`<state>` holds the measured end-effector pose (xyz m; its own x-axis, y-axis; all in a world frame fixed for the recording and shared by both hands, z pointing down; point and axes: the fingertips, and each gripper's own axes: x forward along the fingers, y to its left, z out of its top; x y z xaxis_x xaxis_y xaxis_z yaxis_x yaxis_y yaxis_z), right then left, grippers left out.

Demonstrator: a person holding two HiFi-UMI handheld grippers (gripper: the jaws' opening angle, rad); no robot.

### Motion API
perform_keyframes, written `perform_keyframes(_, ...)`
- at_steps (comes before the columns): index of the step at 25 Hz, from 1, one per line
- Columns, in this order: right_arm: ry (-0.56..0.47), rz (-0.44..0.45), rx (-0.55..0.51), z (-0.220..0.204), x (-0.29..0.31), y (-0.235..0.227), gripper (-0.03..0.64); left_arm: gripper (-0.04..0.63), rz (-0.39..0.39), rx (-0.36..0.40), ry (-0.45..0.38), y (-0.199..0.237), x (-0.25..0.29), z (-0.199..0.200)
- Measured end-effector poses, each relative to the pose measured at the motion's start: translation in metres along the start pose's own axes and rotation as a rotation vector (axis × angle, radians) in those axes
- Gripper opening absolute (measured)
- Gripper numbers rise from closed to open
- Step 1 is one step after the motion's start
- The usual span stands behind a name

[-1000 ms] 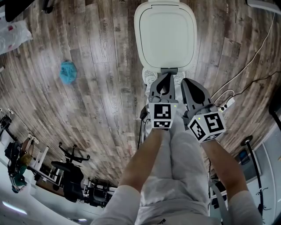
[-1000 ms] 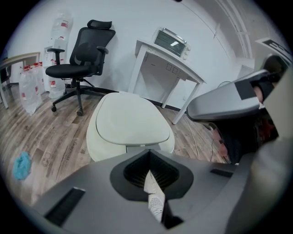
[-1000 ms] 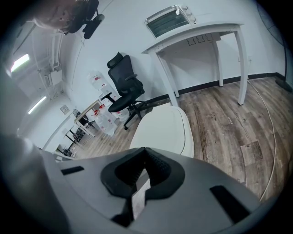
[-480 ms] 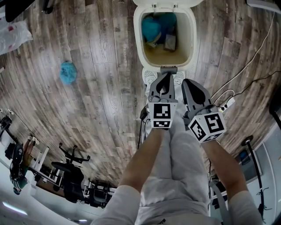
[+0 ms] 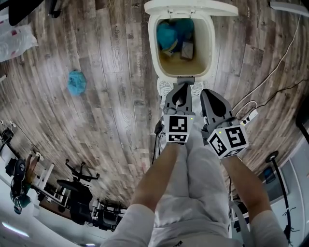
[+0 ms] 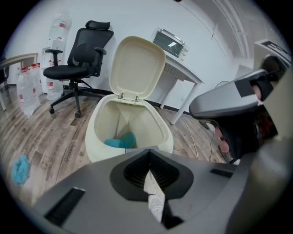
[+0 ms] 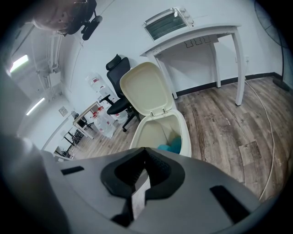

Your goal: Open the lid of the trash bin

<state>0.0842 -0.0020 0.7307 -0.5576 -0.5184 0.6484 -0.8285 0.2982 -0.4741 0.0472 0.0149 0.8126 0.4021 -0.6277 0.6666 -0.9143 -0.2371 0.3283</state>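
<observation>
The bin (image 5: 151, 46) stands open, lid (image 5: 190, 7) upright; inside lie a teal wad (image 5: 167, 34) and a box (image 5: 187, 48). The left gripper (image 5: 182, 85) and right gripper (image 5: 206, 91) hover just before it, jaws pressed together. A teal rag (image 5: 76, 82) lies well apart on the floor (image 5: 111, 120).

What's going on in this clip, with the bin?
A person stands at a cream trash bin, a gripper in each hand. Its lid is up, with teal rubbish showing inside. The left gripper and right gripper are both shut and empty, held just short of the bin.
</observation>
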Motion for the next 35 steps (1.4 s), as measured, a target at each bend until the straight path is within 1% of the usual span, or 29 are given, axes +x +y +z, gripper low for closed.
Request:
perform_keyframes(2,-0.010,-0.008,-0.001,0.009,-0.003,-0.001,0.017,0.002,-0.013,0.020,-0.009,-0.001,-0.003,0.007)
perform_keyframes(5,-0.032,-0.021,-0.007,0.028,-0.016,0.000,0.017,0.002,-0.022,0.057,-0.035,-0.003,-0.018,0.029)
perform_keyframes(7,-0.050,-0.027,-0.015,0.047,-0.028,0.004,0.017,0.002,-0.020,0.070,-0.057,-0.004,-0.033,0.052)
perform_keyframes(10,-0.094,-0.036,-0.028,0.085,-0.049,0.013,0.017,0.002,-0.016,0.085,-0.108,-0.005,-0.060,0.099)
perform_keyframes(15,-0.192,-0.036,-0.050,0.158,-0.097,0.040,0.017,0.002,-0.011,0.118,-0.218,-0.015,-0.117,0.194)
perform_keyframes(20,-0.289,-0.023,-0.084,0.231,-0.163,0.073,0.017,0.002,-0.010,0.144,-0.329,-0.032,-0.188,0.286)
perform_keyframes(26,-0.407,-0.009,-0.161,0.308,-0.246,0.104,0.017,0.002,0.002,0.167,-0.473,-0.056,-0.275,0.373)
perform_keyframes(32,-0.548,-0.021,-0.211,0.381,-0.311,0.127,0.017,0.002,0.056,0.211,-0.631,-0.061,-0.353,0.450)
perform_keyframes(35,-0.624,-0.024,-0.232,0.410,-0.347,0.140,0.016,0.002,0.081,0.238,-0.700,-0.064,-0.392,0.481)
